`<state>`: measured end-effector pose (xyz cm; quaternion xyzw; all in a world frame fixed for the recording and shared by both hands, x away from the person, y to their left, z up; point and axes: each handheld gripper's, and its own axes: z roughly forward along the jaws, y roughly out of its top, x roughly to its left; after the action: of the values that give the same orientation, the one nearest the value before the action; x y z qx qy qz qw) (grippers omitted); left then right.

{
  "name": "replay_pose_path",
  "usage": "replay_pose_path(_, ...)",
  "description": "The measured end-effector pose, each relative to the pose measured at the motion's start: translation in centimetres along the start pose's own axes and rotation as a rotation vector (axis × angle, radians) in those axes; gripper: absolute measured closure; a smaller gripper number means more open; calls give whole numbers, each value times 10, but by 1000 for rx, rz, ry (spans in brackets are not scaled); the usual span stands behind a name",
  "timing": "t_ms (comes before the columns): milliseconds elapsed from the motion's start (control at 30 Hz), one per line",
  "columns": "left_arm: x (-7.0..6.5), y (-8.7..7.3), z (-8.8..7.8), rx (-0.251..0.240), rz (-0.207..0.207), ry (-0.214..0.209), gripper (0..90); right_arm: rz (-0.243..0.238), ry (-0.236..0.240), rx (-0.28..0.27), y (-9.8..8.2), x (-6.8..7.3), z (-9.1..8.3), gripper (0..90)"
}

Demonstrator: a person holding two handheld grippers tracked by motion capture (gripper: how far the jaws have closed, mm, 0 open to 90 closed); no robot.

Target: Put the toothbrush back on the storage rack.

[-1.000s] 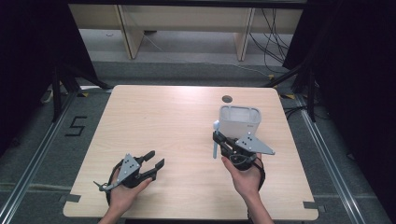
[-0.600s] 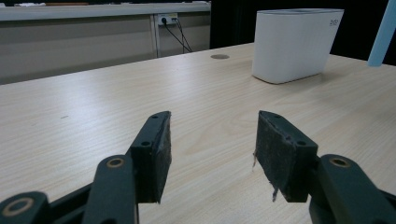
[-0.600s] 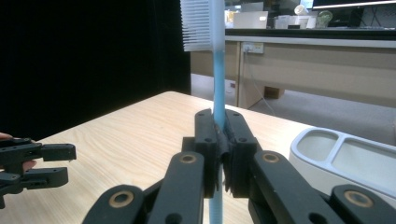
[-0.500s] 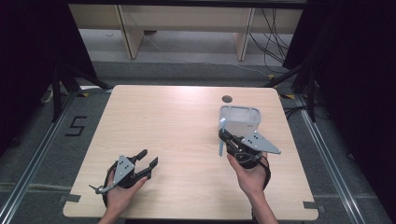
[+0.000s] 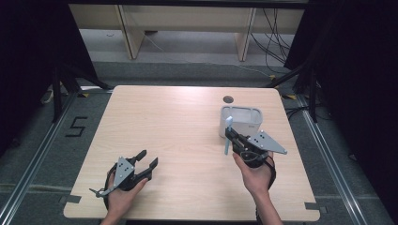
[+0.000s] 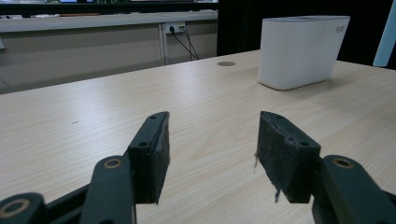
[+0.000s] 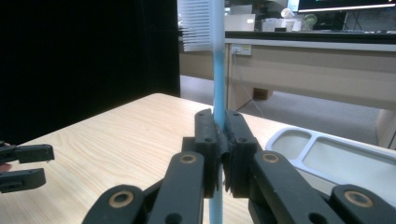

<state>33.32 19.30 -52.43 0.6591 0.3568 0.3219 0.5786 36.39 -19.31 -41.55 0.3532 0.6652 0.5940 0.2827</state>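
Item held: toothbrush (image 7: 216,70), pale blue handle, white bristle head at the top, standing upright.
Right gripper (image 5: 231,138): clenched on the toothbrush handle about midway; in the right gripper view both pads press the handle, and more handle hangs below the jaws.
Left gripper (image 5: 146,162): released, nothing between the jaws; the pads (image 6: 158,154) stand apart over bare wood. The jaws have just been opening a little further.
Holder: white container (image 5: 240,122), open-topped with 2 compartments, standing on the right half of the table near the far edge.
Position of item: just in front of the container's near wall, on the person's side, lifted clear of the tabletop.
Step in hand: by my reading, carrying the toothbrush to the container for dropping in; not yet above the opening.
Next move calls for: raising the handle's lower end over the near rim, centring it above 1 compartment, then lowering before letting go.
Risk: the hanging handle end may catch the rim and tip the container.
Table (image 5: 178,117): light wood, rounded corners, 1 small round grommet (image 5: 228,99) beyond the container.
Open room: wide bare surface at centre and left; the right edge lies near the right hand, the front edge near both wrists.
Left gripper clearance: well apart from the container.
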Motion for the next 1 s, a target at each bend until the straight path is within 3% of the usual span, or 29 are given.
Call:
replay_pose_path(100,-1,-1,-1,-18,-1,11,446,6,5,1,1,-2,0,858)
replay_pose_path(133,0,-2,0,-47,1,8,451,-2,-9,9,1,-3,-1,858)
replay_pose_path(200,-1,-1,-3,-26,-1,26,451,8,-2,9,1,-3,-1,858)
replay_pose_path(300,-1,-1,-3,-35,6,28,452,-20,-24,3,1,-6,-2,858)
replay_pose_path(333,-1,-1,-4,-37,4,29,452,16,-19,5,1,-5,-2,858)
replay_pose_path(500,-1,-1,-3,-35,4,26,451,-4,-36,4,2,-10,-3,858)
replay_pose_path(600,-1,-1,-4,-33,5,25,450,18,-37,5,3,-12,-4,858)
replay_pose_path(733,-1,-1,-3,-33,4,23,449,-8,-60,-1,6,-18,-5,858)
replay_pose_path(833,-1,-1,-3,-33,5,23,449,16,-52,4,6,-18,-5,858)
replay_pose_path(900,-1,-1,-4,-34,5,24,449,-22,-61,-4,7,-21,-5,858)
replay_pose_path(1000,-1,-1,-4,-36,-1,24,448,10,-63,0,7,-23,-5,858)
